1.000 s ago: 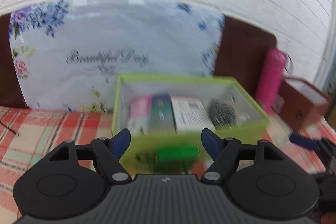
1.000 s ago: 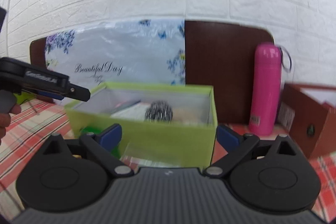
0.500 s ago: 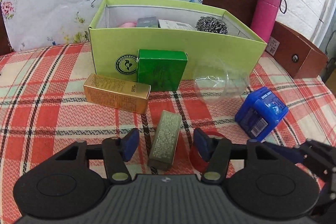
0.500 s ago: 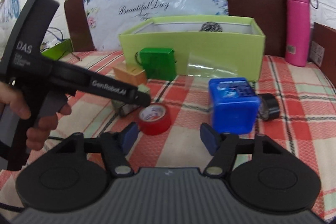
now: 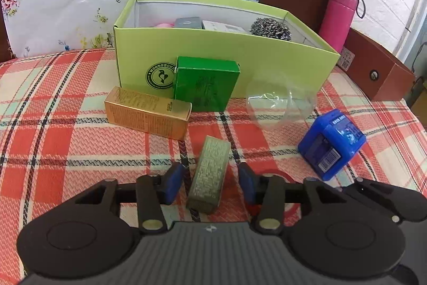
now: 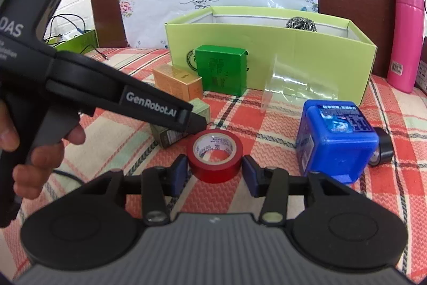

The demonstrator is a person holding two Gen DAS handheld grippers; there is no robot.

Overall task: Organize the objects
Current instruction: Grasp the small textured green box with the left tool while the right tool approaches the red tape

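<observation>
the left gripper [image 5: 210,182], fingers apart, is straddling the small olive-grey cardboard box [image 5: 209,174], its long axis running along the fingers; the right gripper [image 6: 213,171], also spread, is bracketing the red tape roll [image 6: 214,158] near the plaid cloth's [image 5: 53,124] front edge.

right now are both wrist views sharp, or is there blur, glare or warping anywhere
Left wrist view: sharp, with the olive box between the open left gripper fingers; fisheye bends the lime box; clear plastic cup is hard to read. Right wrist view: sharp on the red tape roll at the open right gripper; edges are bowed and dark-cornered.
</observation>
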